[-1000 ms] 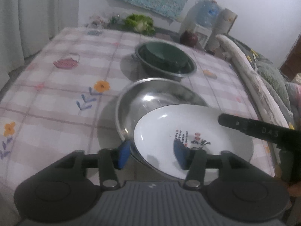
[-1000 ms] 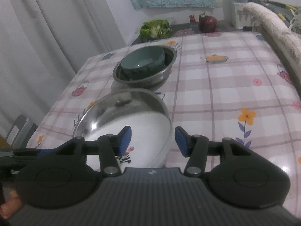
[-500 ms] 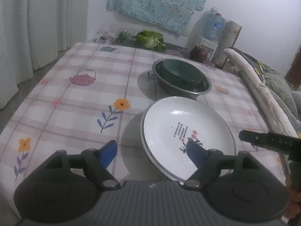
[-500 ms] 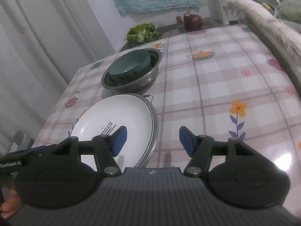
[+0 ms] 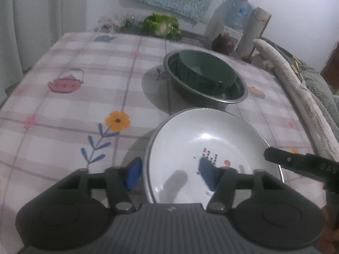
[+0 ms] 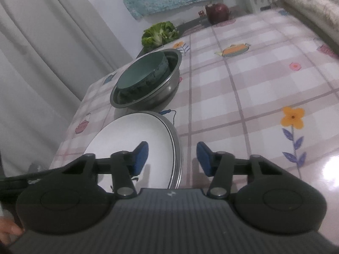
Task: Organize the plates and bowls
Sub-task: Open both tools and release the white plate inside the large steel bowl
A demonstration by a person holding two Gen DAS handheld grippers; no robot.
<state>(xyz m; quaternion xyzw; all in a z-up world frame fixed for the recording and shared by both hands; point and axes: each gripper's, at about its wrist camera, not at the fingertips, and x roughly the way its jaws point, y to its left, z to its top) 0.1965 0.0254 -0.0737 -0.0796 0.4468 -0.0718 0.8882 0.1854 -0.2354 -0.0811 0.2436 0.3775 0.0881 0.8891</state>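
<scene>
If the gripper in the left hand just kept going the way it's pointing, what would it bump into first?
Most likely the white plate: the left gripper, its jaws closing, already straddles the plate's near rim, one finger inside and one outside. The plate rests on a steel bowl. Depth is hard to judge here.

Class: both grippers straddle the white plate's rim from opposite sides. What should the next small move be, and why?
Probably finish closing both grippers. The left gripper and right gripper each straddle the rim of the white plate, which sits in a steel bowl. Their jaws are closing, but the pads are not yet pressing.
</scene>
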